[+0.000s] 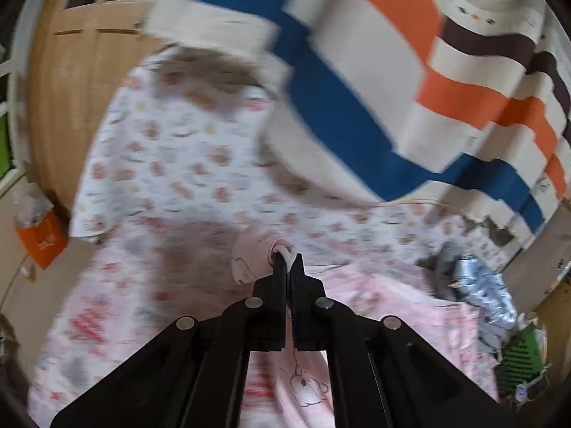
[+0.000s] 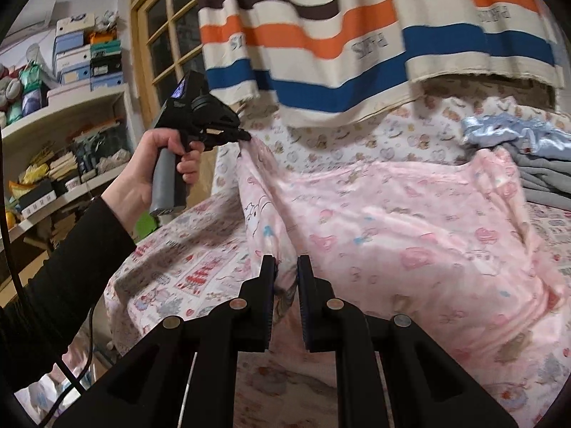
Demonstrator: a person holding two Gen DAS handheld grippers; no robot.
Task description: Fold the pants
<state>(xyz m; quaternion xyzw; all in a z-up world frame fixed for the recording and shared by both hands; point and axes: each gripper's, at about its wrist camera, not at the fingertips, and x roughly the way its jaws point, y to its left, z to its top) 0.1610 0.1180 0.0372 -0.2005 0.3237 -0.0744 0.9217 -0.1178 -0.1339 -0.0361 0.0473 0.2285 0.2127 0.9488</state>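
Observation:
The pink printed pants (image 2: 392, 221) lie spread over the bed. My left gripper (image 1: 288, 260) is shut on a pink edge of the pants (image 1: 249, 249) with a white cord, holding it lifted above the bed. In the right wrist view the left gripper (image 2: 246, 134) shows at upper left, held by a hand, pulling a corner of the pants up. My right gripper (image 2: 286, 267) is near the front edge of the pants; its fingers stand a little apart with pink fabric between them.
The bed has a white and pink printed sheet (image 1: 171, 149). A striped orange, blue and brown curtain (image 2: 357, 35) hangs behind. Grey and light blue clothes (image 2: 528, 142) lie at the right. Shelves with boxes (image 2: 78, 71) stand at the left.

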